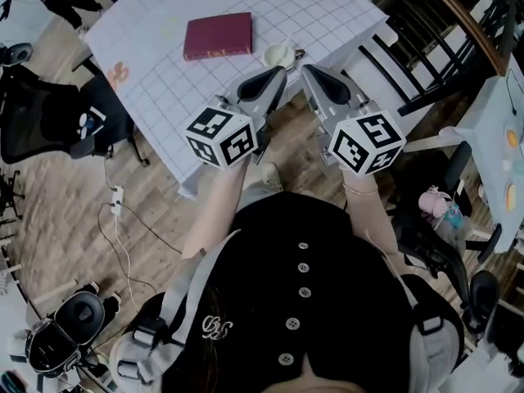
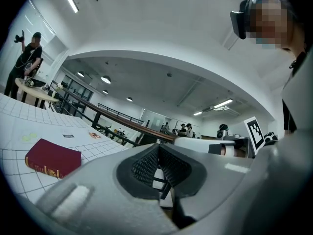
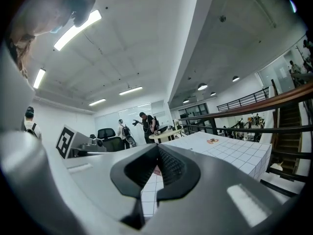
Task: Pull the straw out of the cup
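A cream cup [image 1: 279, 55] stands at the near edge of the white grid-patterned table [image 1: 164, 80]; I cannot make out a straw in it. A dark red book [image 1: 218, 35] lies behind the cup and also shows in the left gripper view [image 2: 53, 158]. Held level in front of the person, my left gripper [image 1: 276, 74] and right gripper [image 1: 310, 71] point at the table, a little short of the cup. In their own views the left gripper [image 2: 157, 150] and the right gripper [image 3: 157, 151] are both shut with nothing between the jaws.
Black office chairs [image 1: 37, 113] stand left of the table, and black chairs and a railing [image 1: 426, 64] stand to the right. A power strip with its cable [image 1: 117, 199] lies on the wooden floor. Several people [image 3: 142, 126] stand far off.
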Demonstrator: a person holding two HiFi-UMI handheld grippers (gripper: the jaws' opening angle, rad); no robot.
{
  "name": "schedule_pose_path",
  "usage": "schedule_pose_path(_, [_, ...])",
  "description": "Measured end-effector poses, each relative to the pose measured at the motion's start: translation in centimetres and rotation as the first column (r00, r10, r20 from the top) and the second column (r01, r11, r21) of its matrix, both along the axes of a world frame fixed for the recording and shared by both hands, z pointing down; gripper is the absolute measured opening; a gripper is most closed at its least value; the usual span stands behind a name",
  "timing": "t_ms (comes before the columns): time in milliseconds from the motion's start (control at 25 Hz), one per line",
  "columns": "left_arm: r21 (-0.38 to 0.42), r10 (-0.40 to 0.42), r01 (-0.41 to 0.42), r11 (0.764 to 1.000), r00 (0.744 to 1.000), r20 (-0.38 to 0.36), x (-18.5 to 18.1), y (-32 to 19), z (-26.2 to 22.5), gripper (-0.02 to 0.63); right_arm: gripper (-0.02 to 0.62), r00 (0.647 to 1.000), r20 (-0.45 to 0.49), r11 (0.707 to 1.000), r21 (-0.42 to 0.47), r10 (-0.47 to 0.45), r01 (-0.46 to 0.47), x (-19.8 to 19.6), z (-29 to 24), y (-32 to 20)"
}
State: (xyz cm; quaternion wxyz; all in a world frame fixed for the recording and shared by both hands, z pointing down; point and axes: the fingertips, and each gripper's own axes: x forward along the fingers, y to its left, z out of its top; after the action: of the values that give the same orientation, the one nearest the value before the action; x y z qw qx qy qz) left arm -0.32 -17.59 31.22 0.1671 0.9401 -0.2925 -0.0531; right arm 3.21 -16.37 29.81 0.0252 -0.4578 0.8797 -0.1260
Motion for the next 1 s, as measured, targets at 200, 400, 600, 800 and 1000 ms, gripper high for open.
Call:
schedule_pose_path(200, [0.012,0.033,-0.033,0.999,0.999,0.002,-0.5,-3.0,-0.3,-0.003,-0.002,1.0,-0.003,1.0,0.009,0.026,-0.026,-0.8,-0.2,-2.9])
schedule_pose_path(400, [0.001,0.062,-0.062,0.998,0.998,0.001,-0.5,-4.8,0.5,-0.003,-0.002,0.998,-0.006,0.998,-0.007,0.059,-0.059,-0.7,0.6,-4.5])
schedule_pose_path(600, [-0.021,0.076,-0.076,0.997,0.997,-0.001,-0.7,-5.5,1.2,-0.003,-0.002,0.996,-0.005,0.996,-0.028,0.09,-0.09,-0.2,1.2,-5.2])
schedule_pose_path(800, [-0.034,0.076,-0.077,0.996,0.997,-0.01,-0.7,-6.1,1.6,-0.003,-0.002,0.996,-0.013,0.996,-0.043,0.083,-0.084,-0.3,1.6,-5.7])
schedule_pose_path(1000, [-0.063,0.067,-0.067,0.996,0.998,-0.008,-0.4,-6.3,2.8,-0.003,-0.002,0.998,-0.015,0.995,-0.064,0.069,-0.07,0.2,2.4,-6.4])
